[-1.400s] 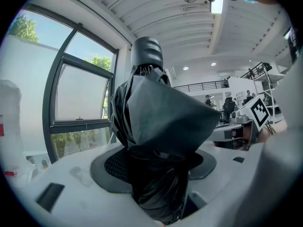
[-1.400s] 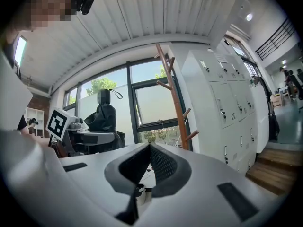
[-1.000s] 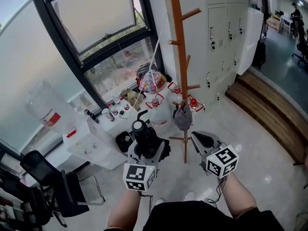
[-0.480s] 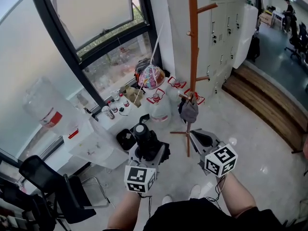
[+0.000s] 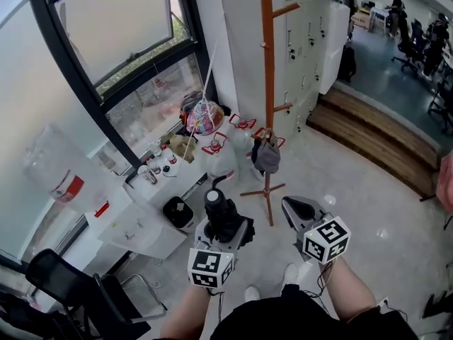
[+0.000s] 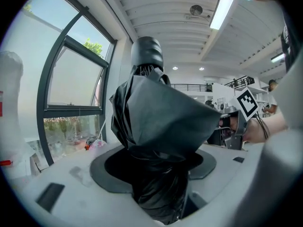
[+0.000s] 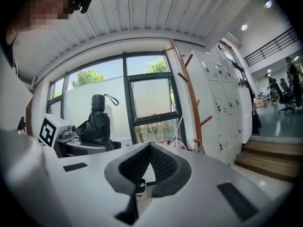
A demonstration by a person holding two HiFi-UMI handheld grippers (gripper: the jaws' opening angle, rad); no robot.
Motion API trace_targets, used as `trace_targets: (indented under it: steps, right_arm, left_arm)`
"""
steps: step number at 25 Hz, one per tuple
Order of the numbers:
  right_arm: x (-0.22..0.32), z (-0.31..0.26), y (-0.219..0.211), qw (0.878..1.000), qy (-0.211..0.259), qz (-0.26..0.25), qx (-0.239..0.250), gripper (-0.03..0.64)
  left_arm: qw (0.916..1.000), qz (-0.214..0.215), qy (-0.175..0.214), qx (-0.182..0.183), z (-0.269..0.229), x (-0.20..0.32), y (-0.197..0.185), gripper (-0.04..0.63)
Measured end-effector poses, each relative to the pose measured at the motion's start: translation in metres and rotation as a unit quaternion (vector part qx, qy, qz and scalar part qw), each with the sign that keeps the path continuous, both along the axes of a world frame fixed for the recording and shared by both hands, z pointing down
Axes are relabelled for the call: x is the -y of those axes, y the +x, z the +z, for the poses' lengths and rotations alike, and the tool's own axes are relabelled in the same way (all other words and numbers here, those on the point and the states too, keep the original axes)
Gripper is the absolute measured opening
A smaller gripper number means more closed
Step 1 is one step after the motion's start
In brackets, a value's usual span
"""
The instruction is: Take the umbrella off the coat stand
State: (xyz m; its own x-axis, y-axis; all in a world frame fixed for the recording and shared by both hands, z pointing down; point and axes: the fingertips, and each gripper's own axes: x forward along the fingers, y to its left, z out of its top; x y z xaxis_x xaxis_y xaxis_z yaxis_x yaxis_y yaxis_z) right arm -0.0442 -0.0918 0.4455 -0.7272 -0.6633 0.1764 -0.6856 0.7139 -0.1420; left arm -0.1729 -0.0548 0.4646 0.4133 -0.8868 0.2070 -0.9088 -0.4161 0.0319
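Already the black folded umbrella (image 6: 156, 141) stood pinched in the left tongs (image 5: 223, 234), well apart from the coat stand (image 5: 267, 83). The right tongs (image 5: 297, 210) were pressed together, empty. Removal looked done; next, it likely needed carrying clear or setting down.

Head view high, steeply down, gripper views near level, all share window (image 5: 113, 27), right also coat stand (image 5: 267, 48)
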Motion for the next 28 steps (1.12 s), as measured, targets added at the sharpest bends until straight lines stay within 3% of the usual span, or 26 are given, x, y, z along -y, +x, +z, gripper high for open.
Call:
trace_targets:
  steps: [14,28]
  right_arm:
    - [-0.047,0.015,0.032,0.997,-0.012,0.081,0.003,0.052]
    - [-0.054,0.011,0.036,0.996,-0.002,0.092,0.008,0.052]
  left_arm:
    - [0.9956,0.091,-0.02,-0.012,0.02,-0.03,0.041,0.287]
    - [0.9948,0.101,-0.01,-0.01,0.011,-0.033,0.045,0.287]
